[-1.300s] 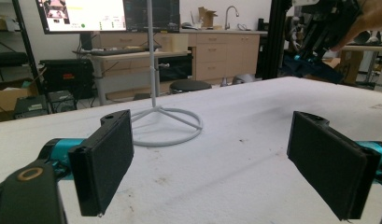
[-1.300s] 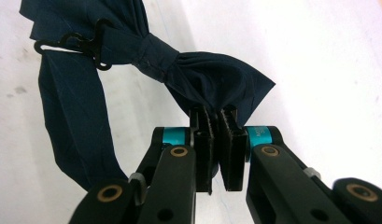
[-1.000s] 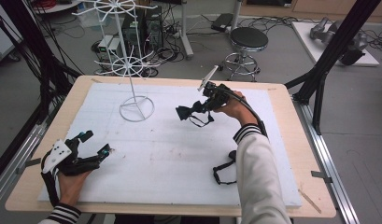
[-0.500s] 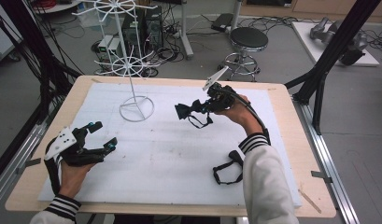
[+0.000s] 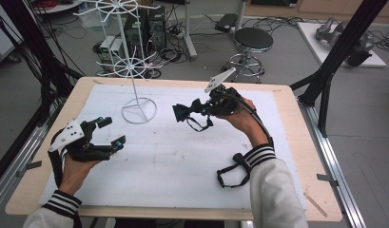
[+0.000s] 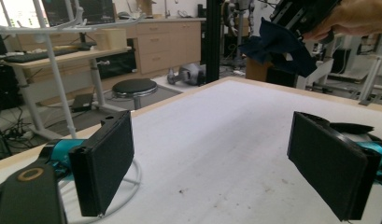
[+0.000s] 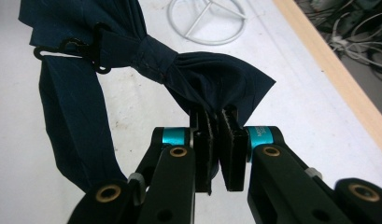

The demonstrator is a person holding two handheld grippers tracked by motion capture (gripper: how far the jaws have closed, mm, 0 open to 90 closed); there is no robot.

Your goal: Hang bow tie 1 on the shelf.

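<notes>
Over the last second the right claw [image 5: 200,108] has carried the navy bow tie [image 5: 185,113] a little leftward, toward the white wire rack [image 5: 134,71], while the left claw [image 5: 111,131] has lifted and turned toward it, jaws spread wide and empty; that suggests a handover or a hanging step is near. The right claw's jaws pinch one wing of the bow tie, held above the table [image 5: 173,161], strap dangling. No container sits on the table; the rack's arms are bare

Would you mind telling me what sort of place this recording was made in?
Most likely a robotics lab or workshop: a black-framed rig surrounds the white-topped wooden table, loose cables litter the floor, and wooden drawer cabinets line the wall.
</notes>
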